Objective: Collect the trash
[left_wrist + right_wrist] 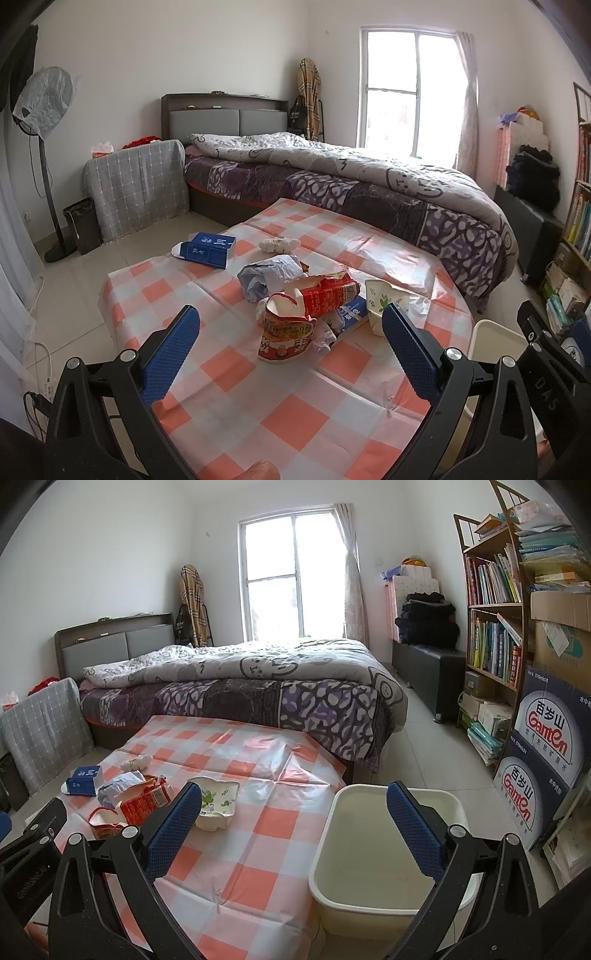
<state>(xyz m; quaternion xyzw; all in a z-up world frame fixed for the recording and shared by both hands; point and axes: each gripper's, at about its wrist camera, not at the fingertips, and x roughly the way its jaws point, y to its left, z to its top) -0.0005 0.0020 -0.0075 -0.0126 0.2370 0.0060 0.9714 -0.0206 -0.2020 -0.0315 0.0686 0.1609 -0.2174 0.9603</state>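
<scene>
Loosely heaped crumpled cartons [325, 295] on glossy checked tablecloth [295, 417], smooth cream bin [388, 853], both grippers [290, 343] [293, 819] wide open, empty.

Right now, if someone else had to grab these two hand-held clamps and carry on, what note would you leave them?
Left gripper: open, empty, facing the trash pile.
Right gripper: open, empty, above the table's edge and the bin.
Cream plastic bin: on the floor beside the checked table, empty.
On the table: crushed red noodle cup, red carton, white paper bowl with green print, crumpled bluish paper, blue box, small white wad.
Done: nothing binned.
Left: bin everything.
</scene>
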